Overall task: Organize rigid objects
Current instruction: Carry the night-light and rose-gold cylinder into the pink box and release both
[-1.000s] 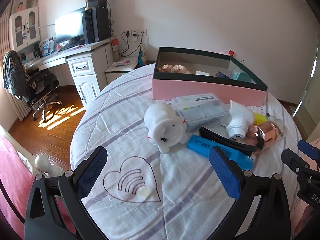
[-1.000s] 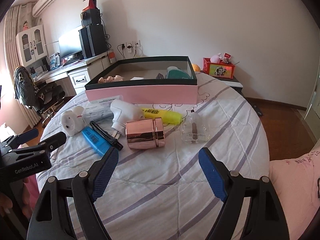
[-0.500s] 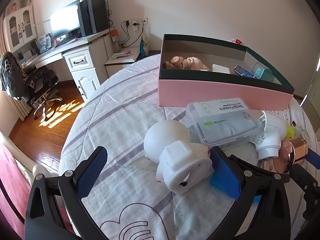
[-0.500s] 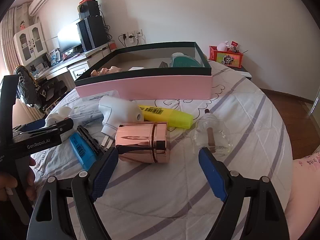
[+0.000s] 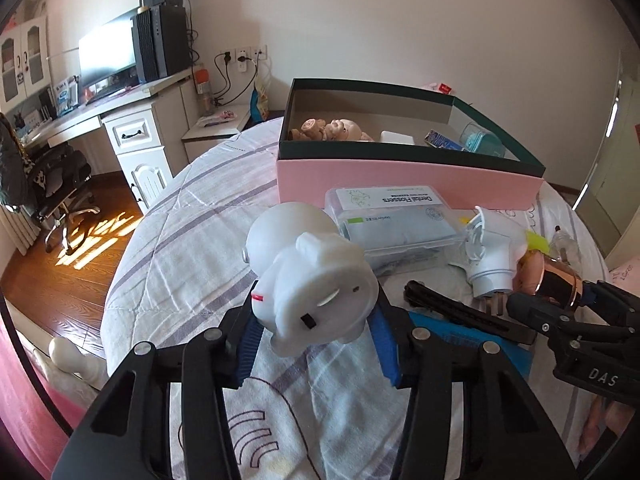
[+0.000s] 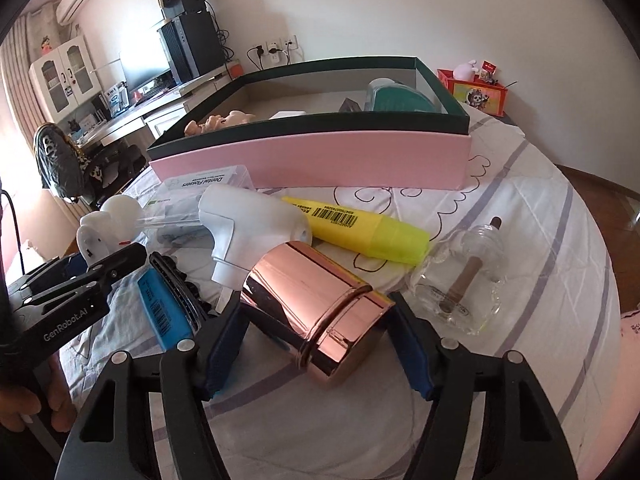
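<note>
**A:** So, starting on the left, what has the left gripper got?

**B:** Its blue pads sit against both sides of the white pig-shaped toy, which rests on the striped bedcover just in front of the dental flosser case. I'd judge the grasp is closed, or nearly.

**A:** And the right gripper?

**B:** Same step. Its jaws bracket the rose-gold cylinder lying on its side, pads touching or all but touching it. Beside it lie a yellow highlighter and a clear glass bottle.

**A:** Next move?

**B:** Probably firm both grips, lift clear of the clutter, and carry each piece over the dark rim into the pink box behind.
</note>
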A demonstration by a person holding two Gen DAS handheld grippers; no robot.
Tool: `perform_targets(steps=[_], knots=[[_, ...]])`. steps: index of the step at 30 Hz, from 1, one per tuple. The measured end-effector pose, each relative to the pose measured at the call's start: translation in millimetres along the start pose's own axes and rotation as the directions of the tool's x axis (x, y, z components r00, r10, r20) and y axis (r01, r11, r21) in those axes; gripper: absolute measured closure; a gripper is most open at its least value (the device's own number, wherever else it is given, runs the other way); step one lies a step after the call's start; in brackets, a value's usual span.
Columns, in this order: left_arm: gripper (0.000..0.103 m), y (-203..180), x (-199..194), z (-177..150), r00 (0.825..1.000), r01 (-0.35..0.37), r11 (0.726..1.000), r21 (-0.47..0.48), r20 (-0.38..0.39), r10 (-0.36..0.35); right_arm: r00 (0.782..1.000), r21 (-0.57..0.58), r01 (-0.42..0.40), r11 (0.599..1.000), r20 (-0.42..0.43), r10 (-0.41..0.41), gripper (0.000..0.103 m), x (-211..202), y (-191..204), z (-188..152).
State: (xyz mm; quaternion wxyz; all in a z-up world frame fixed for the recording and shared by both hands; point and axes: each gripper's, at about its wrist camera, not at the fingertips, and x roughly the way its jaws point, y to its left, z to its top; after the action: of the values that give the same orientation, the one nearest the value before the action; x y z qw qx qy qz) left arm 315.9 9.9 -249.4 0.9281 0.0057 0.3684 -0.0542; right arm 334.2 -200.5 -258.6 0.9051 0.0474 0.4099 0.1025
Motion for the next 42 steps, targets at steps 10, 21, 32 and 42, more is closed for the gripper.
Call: perform_targets(steps=[10, 21, 32, 42], knots=[[0.053, -27, -71, -6, 0.991, 0.024, 0.999, 0.029, 0.128, -0.028, 0.988, -0.020, 0.030, 0.999, 0.153, -0.027, 0.033, -59, 12, -11], [0.053, -55, -163, -7, 0.944, -0.023, 0.998, 0.056, 0.331, 0.003, 0.924, -0.106, 0.069, 0.992, 0.383, -0.023, 0.033, -162, 47, -14], [0.053, -64, -199, -10, 0.918, -0.045, 0.997, 0.067, 0.397, 0.015, 0.896, -0.121, 0.076, 0.990, 0.445, -0.014, 0.033, -200, 59, -21], [0.053, -67, -174, 9, 0.928, -0.045, 0.994, 0.097, 0.373, 0.005, 0.904, -0.127, 0.077, 0.989, 0.427, -0.016, 0.033, -185, 53, -8]])
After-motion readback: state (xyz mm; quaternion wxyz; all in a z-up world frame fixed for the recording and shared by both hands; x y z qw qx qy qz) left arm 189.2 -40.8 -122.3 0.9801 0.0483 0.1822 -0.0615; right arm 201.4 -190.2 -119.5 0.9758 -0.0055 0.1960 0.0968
